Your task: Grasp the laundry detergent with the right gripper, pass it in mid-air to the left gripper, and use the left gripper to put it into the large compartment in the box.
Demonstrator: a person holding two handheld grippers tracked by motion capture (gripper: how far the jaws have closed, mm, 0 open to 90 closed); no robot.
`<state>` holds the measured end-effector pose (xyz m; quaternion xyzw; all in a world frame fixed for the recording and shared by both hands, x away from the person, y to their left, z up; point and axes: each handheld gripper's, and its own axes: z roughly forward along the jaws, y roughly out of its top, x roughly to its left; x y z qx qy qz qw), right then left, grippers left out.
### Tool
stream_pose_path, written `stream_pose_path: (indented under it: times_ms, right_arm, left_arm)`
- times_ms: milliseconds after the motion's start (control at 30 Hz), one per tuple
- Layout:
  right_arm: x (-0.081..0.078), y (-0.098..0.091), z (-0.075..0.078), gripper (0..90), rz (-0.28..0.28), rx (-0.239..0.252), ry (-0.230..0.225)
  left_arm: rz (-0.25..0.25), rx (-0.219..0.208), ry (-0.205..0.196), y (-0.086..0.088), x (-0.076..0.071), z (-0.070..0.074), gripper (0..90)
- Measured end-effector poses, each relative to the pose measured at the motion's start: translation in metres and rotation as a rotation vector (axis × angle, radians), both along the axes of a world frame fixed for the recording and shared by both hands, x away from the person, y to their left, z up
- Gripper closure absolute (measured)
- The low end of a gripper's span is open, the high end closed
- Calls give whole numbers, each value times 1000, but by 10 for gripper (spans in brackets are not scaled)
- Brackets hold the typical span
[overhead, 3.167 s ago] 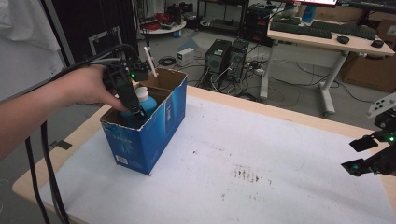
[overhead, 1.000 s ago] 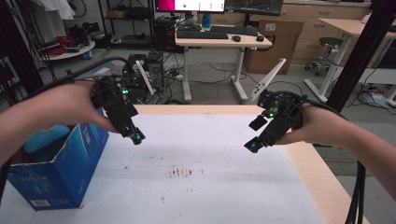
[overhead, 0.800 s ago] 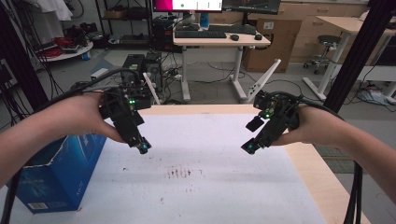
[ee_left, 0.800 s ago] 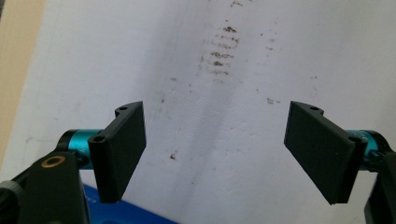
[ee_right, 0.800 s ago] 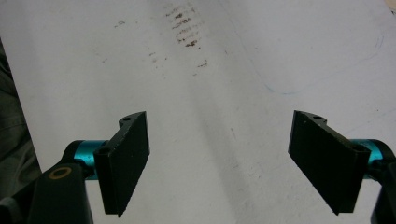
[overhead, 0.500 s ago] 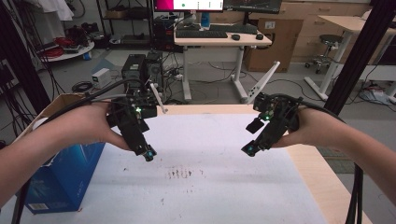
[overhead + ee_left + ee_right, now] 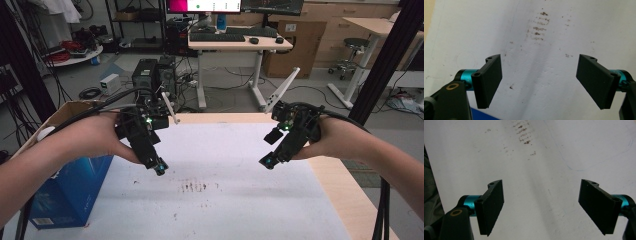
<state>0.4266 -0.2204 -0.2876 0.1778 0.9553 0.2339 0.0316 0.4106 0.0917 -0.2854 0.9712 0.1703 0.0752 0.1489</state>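
Matt black plastic jaws with glossy teal metal fittings on the left gripper [image 7: 539, 80] and right gripper [image 7: 541, 202], matt white stained table cover [image 7: 235, 200], pale wood table edge [image 7: 345, 195], blue printed cardboard box [image 7: 70, 195] at lower left

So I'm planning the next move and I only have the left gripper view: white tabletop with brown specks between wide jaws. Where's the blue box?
Observer: The blue box stands at the table's left edge, beside the person's left forearm, in the high view.
Operator: Is the box open on top?
Observer: Yes, its brown flaps stand open at the top.
Operator: And the other gripper?
Observer: The right gripper is over the white tabletop, right of the brown specks; the right gripper view shows its jaws wide with nothing between them.
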Motion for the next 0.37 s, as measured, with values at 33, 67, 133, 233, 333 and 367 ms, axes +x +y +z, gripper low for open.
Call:
stream_pose_path:
  times_ms: [33, 67, 133, 233, 333, 367]
  right_arm:
    - [0, 0, 0, 198, -1, 0, -1]
    - [0, 0, 0, 198, 1, 0, -2]
    - [0, 0, 0, 198, 5, 2, 0]
    - [-1, 1, 0, 198, 7, -2, 1]
    - [-1, 1, 0, 198, 5, -2, 2]
    - [-1, 1, 0, 198, 5, -2, 2]
  left_arm:
    - [-1, 2, -3, 0, 0, 0, 211]
    - [-1, 2, -3, 0, 0, 0, 212]
    - [1, 4, -4, 1, 0, 0, 211]
    - [2, 5, -5, 1, 0, 0, 211]
    - [2, -1, -5, 2, 0, 1, 211]
    - [2, -1, -5, 2, 0, 1, 211]
